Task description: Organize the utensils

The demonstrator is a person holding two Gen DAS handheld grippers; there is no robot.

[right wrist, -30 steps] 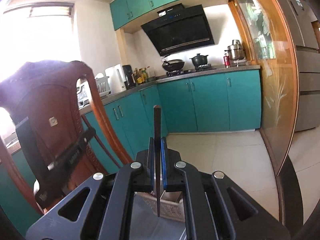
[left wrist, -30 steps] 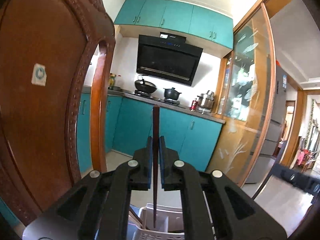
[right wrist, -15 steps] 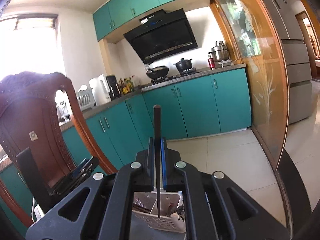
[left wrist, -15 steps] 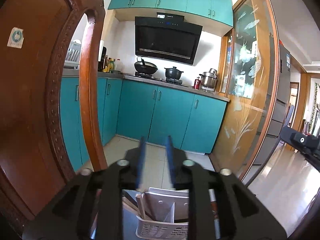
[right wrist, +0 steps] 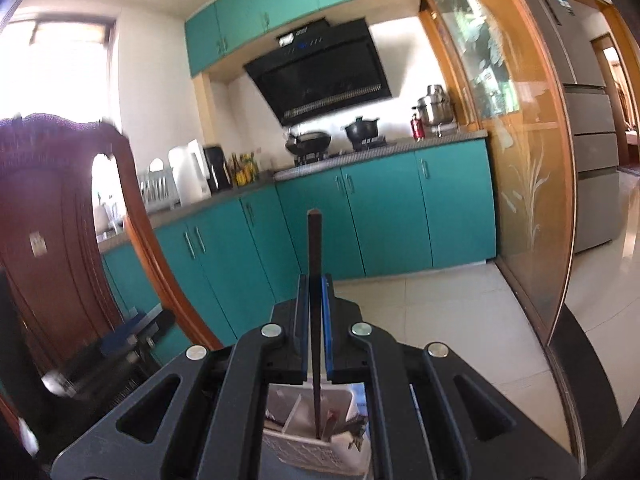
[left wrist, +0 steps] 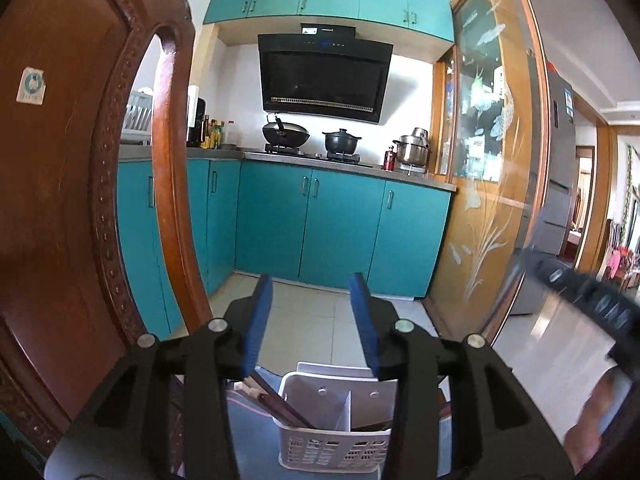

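The left gripper (left wrist: pixel 312 320) hangs above the white basket (left wrist: pixel 332 448), and its jaws have just been opening; nothing is between the blue pads (left wrist: pixel 256 320), only floor tile showing through the gap. Below them the basket's upright divider (left wrist: pixel 344 408) splits it into compartments, and dark chopsticks (left wrist: pixel 280 404) lean in the left one, their tops poking past the basket's rim. A carved wooden chair back (left wrist: pixel 80 200) crowds the left side of this gripper, very near its left finger, while the right side opens onto bare floor toward the glass sliding door (left wrist: pixel 492 160).

The right gripper (right wrist: pixel 316 320) is clamped on a single dark chopstick (right wrist: pixel 314 264), held upright, its top well above the fingers and its lower tip reaching down to the basket's (right wrist: pixel 304 448) mouth; I cannot tell whether the tip touches anything inside. From this side the left gripper (right wrist: pixel 120 344) shows blurred at the left, in front of the chair back (right wrist: pixel 60 220). To the right there is open tiled floor (right wrist: pixel 460 320) up to the teal cabinets (right wrist: pixel 380 216).
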